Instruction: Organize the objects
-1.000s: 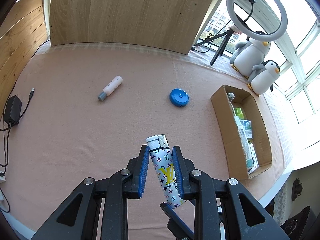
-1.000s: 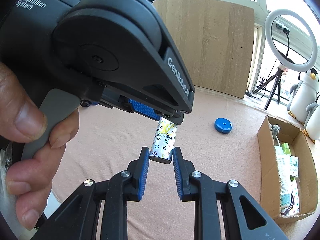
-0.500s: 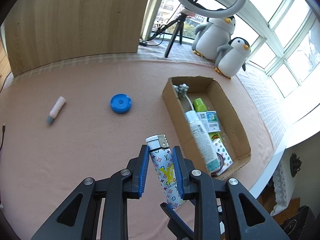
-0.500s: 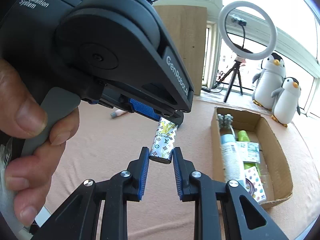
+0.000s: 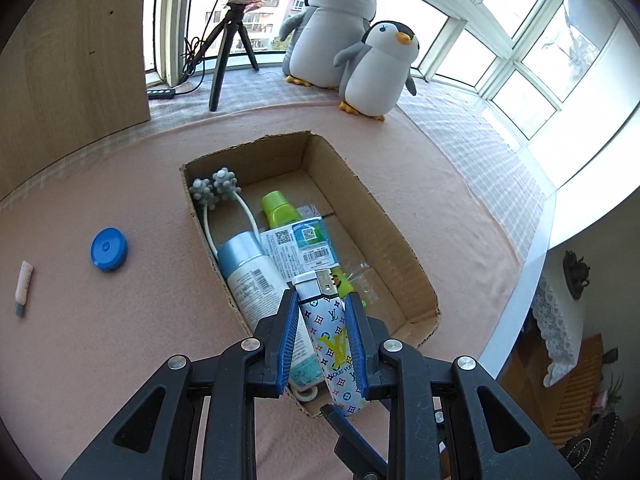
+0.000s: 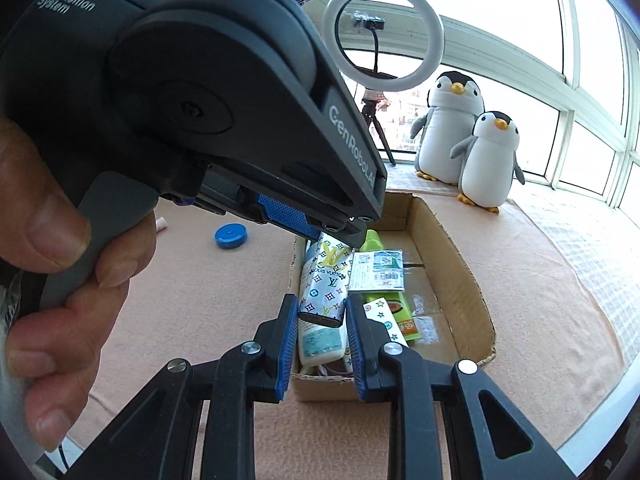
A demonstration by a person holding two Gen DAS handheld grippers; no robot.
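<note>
On the far left of the left wrist view, a small pink tube [image 5: 23, 288] and a blue round disc [image 5: 109, 249] lie loose on the pink table cover [image 5: 120, 340], well apart from the cardboard box [image 5: 404, 252]; a second ago they sat near the middle of that view and the box was off at its right edge, so the pair of grippers has swung across until the box lies directly below and ahead. The patterned lighter [image 5: 328, 336] has not shifted in its hold: the left gripper [image 5: 322, 344] is clamped on its body with the metal cap pointing forward over the box's near end, while the right gripper [image 6: 322, 336] has its blue pads flanking the lighter's base with a sliver of gap on each side, so its jaws look slightly apart rather than gripping. That puts the carry close to done, by my reading; lowering and release into the box remain. Inside, a white spray bottle [image 5: 248, 276], a green-capped bottle [image 5: 280, 212] and a labelled packet [image 5: 304, 246] already fill the left side. The box's near corner is hidden behind the fingers, and the person's hand [image 6: 60, 264] with the left gripper's housing blocks most of the right wrist view.
</note>
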